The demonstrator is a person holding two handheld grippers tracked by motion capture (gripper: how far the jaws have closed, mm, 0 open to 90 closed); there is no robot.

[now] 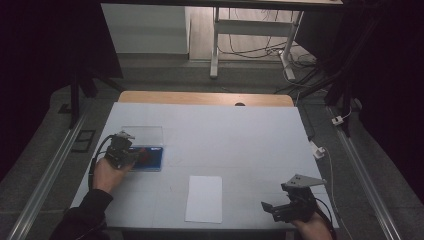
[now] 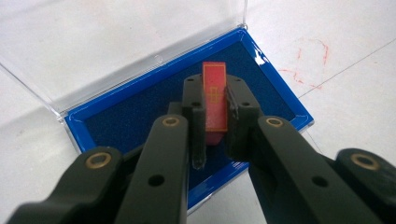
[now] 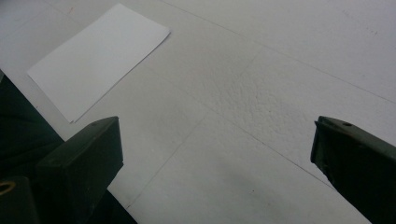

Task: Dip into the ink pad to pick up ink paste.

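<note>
An open case (image 2: 140, 112) with a blue rim and dark blue lining lies on the white table, its clear lid (image 2: 93, 46) folded back flat. My left gripper (image 2: 215, 93) is shut on a small red slab (image 2: 215, 105) with thin gold lines, held on edge just over the lining. In the high view the case (image 1: 152, 160) lies at the table's left, with the left gripper (image 1: 132, 156) over its near left part. At the front right corner my right gripper (image 1: 276, 197) hovers open with nothing between its fingers; it (image 3: 215, 144) looks onto bare tabletop.
A white sheet of paper (image 1: 204, 198) lies near the front edge, between the two hands, and shows again as the sheet (image 3: 98, 56). Faint red marks (image 2: 308, 60) stain the tabletop beside the case. Past the table's far wooden edge (image 1: 205, 98) stand desk legs (image 1: 215, 45) and cables.
</note>
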